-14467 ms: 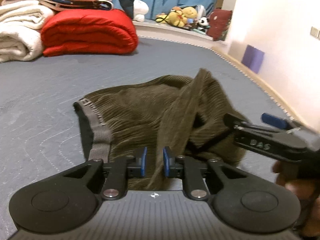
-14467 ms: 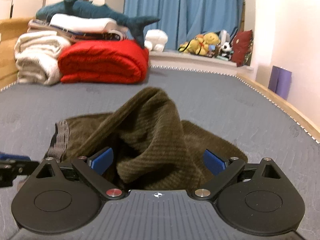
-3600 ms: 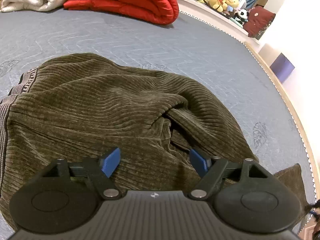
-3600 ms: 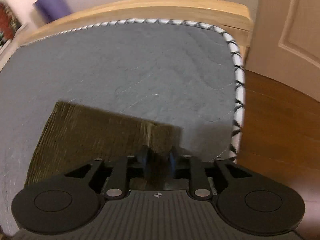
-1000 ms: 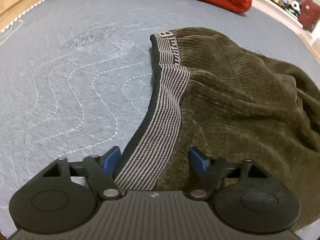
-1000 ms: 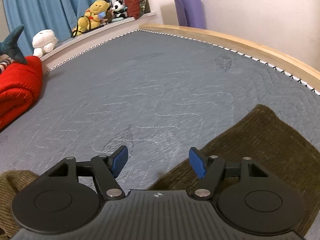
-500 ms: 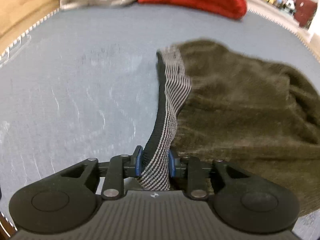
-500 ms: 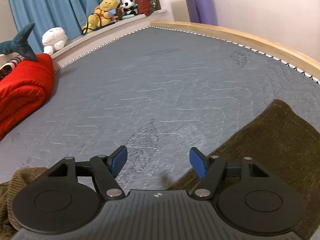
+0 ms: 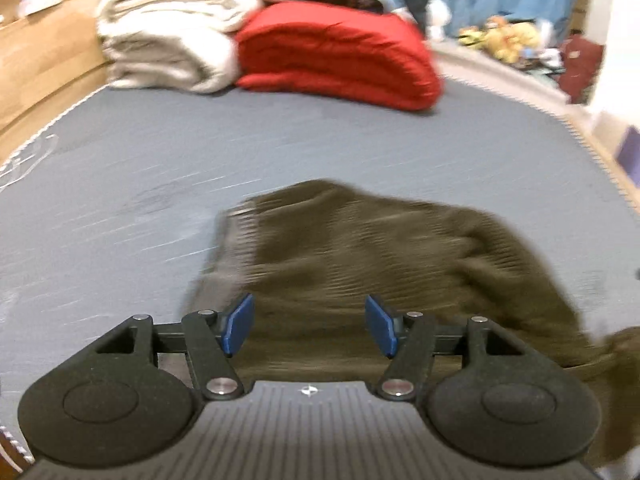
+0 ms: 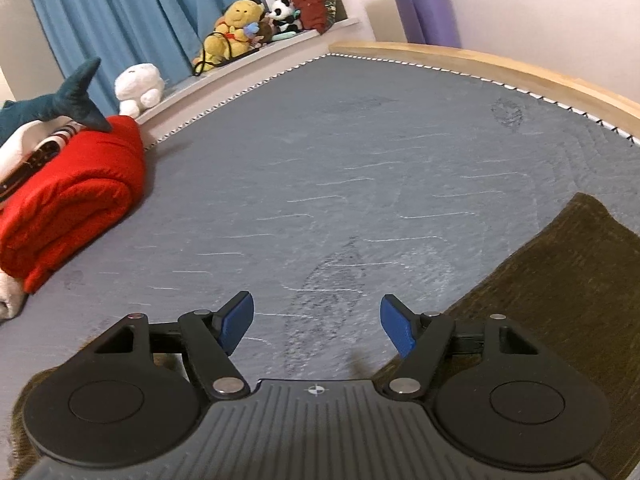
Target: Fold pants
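Looking down over the bed (image 9: 280,140), we have the pants (image 9: 380,248) lying in a soft, rumpled heap near the bed's near edge, with one leg (image 10: 560,288) stretched flat toward its right side. Our left gripper (image 9: 306,322) has just opened its fingers — they stand spread above the cloth, nothing pinched between them. Our right gripper (image 10: 316,324) hangs with fingers spread too, over bare mattress beside that leg. We judge the ribbed fabric thick, limp and light; it will sag and drag rather than hold a crease. The firmest holds look to be the striped waistband (image 9: 236,232) — blurred here — and the leg's hem corners. A red quilt (image 9: 340,52) sits well apart at the far edge.
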Available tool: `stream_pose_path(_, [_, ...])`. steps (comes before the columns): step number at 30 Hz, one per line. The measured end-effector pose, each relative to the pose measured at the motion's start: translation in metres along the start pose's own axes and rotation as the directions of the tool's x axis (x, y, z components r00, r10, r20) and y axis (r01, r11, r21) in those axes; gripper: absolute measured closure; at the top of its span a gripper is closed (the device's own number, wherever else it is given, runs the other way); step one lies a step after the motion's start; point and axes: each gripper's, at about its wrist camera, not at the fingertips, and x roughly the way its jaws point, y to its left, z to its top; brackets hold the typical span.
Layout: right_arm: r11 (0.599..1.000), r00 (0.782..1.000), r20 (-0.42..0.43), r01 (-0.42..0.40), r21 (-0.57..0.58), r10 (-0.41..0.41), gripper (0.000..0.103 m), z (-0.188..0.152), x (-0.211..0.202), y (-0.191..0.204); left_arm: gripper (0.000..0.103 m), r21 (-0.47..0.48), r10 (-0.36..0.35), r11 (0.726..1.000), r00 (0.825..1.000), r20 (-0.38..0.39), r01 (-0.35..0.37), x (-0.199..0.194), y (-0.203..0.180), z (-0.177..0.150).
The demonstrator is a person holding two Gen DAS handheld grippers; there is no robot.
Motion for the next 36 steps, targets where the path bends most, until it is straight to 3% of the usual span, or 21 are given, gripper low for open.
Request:
stream_pose_path(3, [0.999, 0.999, 0.004, -0.044, -0.010, 0.044, 0.031, -0.001, -0.010, 0.014, 0.021, 0.039, -0.097, 0.995, 0.993, 0.072, 0.095, -0.015, -0.037, 0.010])
stream_pose_path(8, [0.989, 0.994, 0.013, -0.108, -0.105, 0.110, 0.031, -0.008, -0.021, 0.048, 0.020, 0.019, -0.184, 0.983, 0.965, 0.187, 0.183, -0.006, -0.050, 0.022])
stream_pose_path(11, [0.976, 0.987, -0.011, -0.157, -0.151, 0.158, 0.031, -0.014, -0.021, 0.066, 0.021, 0.034, -0.145, 0.989, 0.967, 0.211, 0.141, 0.019, -0.054, 0.016])
stream_pose_path(13, [0.968, 0.983, -0.035, -0.186, -0.171, 0.182, 0.031, -0.019, -0.018, 0.075, 0.024, 0.065, -0.181, 0.983, 0.968, 0.171, 0.172, 0.046, -0.058, 0.005])
stream_pose_path(15, [0.957, 0.977, -0.062, -0.213, -0.197, 0.205, 0.031, -0.026, -0.010, 0.085, 0.037, 0.081, -0.180, 0.981, 0.982, 0.052, 0.176, 0.072, -0.066, 0.001])
stream_pose_path(19, [0.954, 0.978, -0.127, -0.193, -0.228, 0.167, 0.031, -0.037, 0.020, 0.093, 0.038, 0.041, -0.195, 0.980, 0.981, -0.020, 0.195, 0.103, -0.074, 0.003])
stream_pose_path(23, [0.972, 0.971, -0.225, -0.132, -0.193, 0.087, 0.031, -0.045, 0.059, 0.089, 0.036, 0.021, -0.198, 0.980, 0.978, -0.060, 0.200, 0.121, -0.071, 0.010])
stream_pose_path(27, [0.974, 0.934, -0.357, -0.110, -0.199, 0.032, 0.028, -0.064, 0.087, 0.082, 0.030, -0.001, -0.227, 0.974, 0.971, -0.078, 0.227, 0.116, -0.064, 0.016])
stream_pose_path(33, [0.963, 0.928, -0.373, -0.121, -0.240, 0.023, 0.025, -0.076, 0.085, 0.094, 0.028, 0.010, -0.218, 0.976, 0.973, -0.077, 0.219, 0.121, -0.061, 0.018])
stream_pose_path(36, [0.959, 0.926, -0.375, -0.134, -0.251, 0.031, 0.029, -0.074, 0.087, 0.095, 0.028, 0.003, -0.205, 0.979, 0.975, -0.081, 0.206, 0.124, -0.057, 0.019])
